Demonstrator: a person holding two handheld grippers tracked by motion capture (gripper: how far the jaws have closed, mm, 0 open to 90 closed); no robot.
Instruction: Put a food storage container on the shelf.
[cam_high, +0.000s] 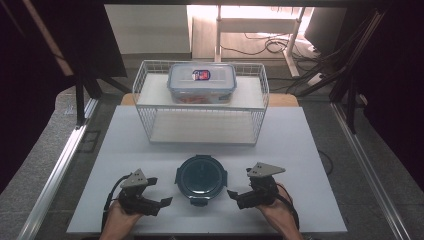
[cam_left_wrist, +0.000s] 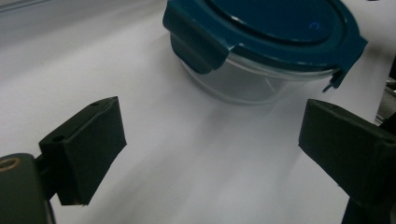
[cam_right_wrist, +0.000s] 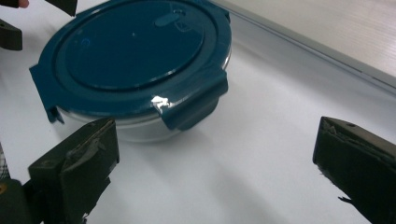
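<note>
A round glass container with a dark teal clip lid (cam_high: 201, 179) stands near the front of the white board (cam_high: 125, 145). My left gripper (cam_high: 159, 192) rests on the board just left of it, open, with nothing between its jaws. My right gripper (cam_high: 240, 183) rests just right of it, also open and empty. In the left gripper view the container (cam_left_wrist: 261, 51) lies ahead of the open gripper (cam_left_wrist: 212, 144), apart from it. In the right gripper view the container (cam_right_wrist: 135, 60) sits ahead and to the left of the open gripper (cam_right_wrist: 215, 163), with one lid clip facing me.
A white wire rack (cam_high: 145, 95) stands at the back of the board. On its top shelf sits a clear rectangular lidded box (cam_high: 201, 82) with a red and blue label. Metal rails run along both sides of the table.
</note>
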